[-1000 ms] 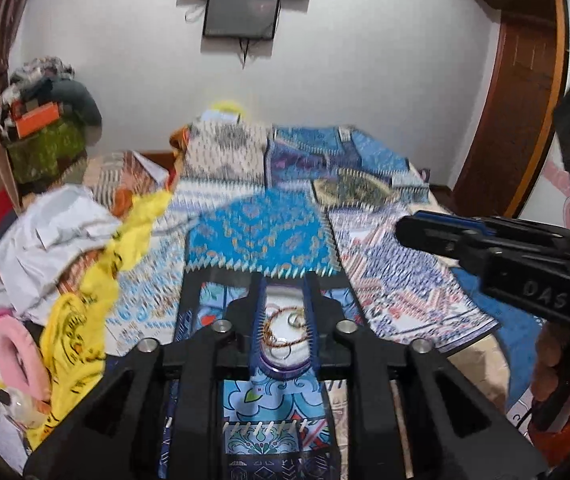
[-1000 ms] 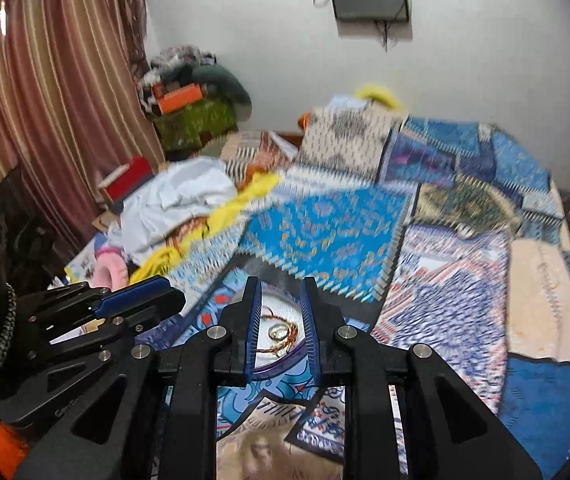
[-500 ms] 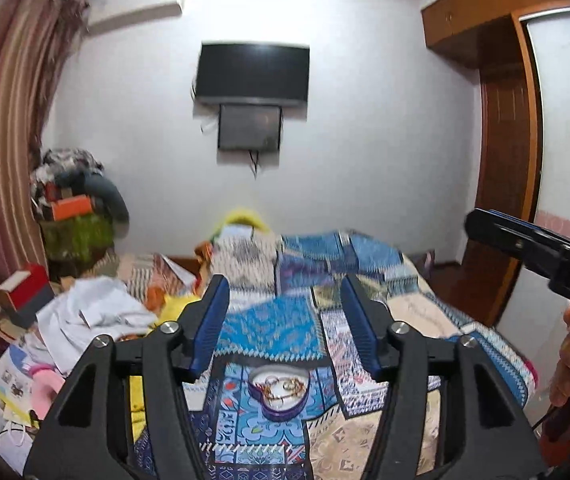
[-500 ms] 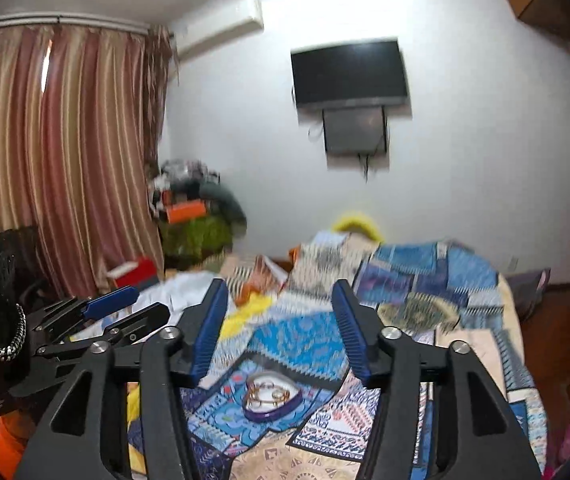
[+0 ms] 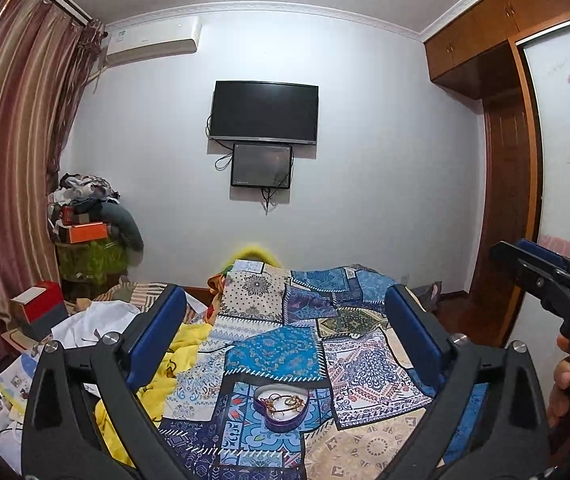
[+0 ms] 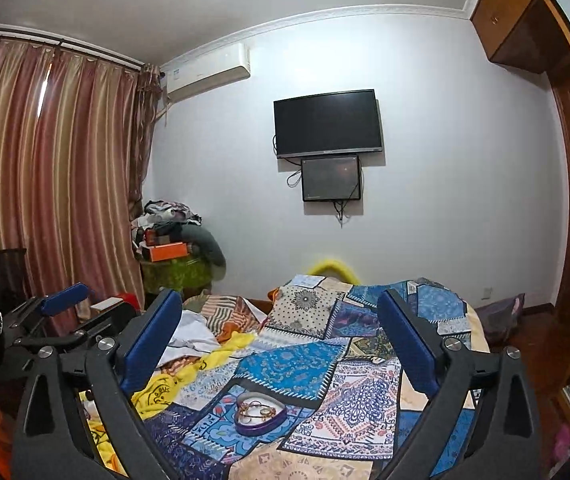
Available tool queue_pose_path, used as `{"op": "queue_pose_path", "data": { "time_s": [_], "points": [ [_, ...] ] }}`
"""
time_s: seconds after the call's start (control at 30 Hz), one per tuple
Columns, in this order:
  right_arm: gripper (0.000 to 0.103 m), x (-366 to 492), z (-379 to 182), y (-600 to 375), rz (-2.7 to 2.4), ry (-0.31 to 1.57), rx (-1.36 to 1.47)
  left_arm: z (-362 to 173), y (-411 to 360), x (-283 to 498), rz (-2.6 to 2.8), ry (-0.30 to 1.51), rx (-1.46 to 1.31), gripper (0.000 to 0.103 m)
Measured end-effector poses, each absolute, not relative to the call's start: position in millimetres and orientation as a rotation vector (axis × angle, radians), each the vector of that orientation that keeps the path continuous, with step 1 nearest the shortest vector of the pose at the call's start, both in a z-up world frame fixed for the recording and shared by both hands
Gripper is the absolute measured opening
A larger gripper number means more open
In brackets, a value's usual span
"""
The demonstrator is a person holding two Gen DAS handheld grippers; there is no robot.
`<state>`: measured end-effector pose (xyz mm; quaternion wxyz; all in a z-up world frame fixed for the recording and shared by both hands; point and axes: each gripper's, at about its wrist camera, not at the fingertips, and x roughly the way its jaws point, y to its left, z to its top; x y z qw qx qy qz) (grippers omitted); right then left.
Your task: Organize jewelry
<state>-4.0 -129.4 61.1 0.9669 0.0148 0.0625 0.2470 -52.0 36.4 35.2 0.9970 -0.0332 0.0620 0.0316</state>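
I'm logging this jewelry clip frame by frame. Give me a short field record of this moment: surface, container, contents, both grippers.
surface: bed with patchwork cover
container: purple heart-shaped box, open, lying on the cover
contents: gold chains and rings, tangled inside the box
left hand-held gripper: jaws wide after just opening, nothing between them, held above the box
right hand-held gripper: same, jaws wide after just opening, empty
contact: neither gripper touches the box

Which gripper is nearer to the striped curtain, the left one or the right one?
Left. The left gripper is on the side of the curtain; the right gripper is beside it, farther from the curtain.
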Motion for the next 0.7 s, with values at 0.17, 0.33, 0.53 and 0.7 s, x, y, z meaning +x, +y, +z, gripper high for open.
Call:
{"op": "queue_pose_path", "data": {
  "time_s": [0.17,0.33,0.53,0.7],
  "points": [
    [0.097,-10.5,60.9,-134.3,0.5,0.127,0.029,35.9,37.1,-53.0,0.064,0.128,-0.074,0.1],
    [0.097,-12.6,58.6,-135.9,0.503,0.131,0.028,34.5,39.0,-50.8,0.066,0.132,-0.073,0.1],
    [0.097,-12.1,56.2,-137.0,0.502,0.144,0.027,32.7,38.6,-49.3,0.067,0.134,-0.074,0.102],
    [0.097,-12.9,55.3,-137.0,0.502,0.153,0.027,30.8,38.7,-49.5,0.072,0.138,-0.077,0.103]
  ]
}}
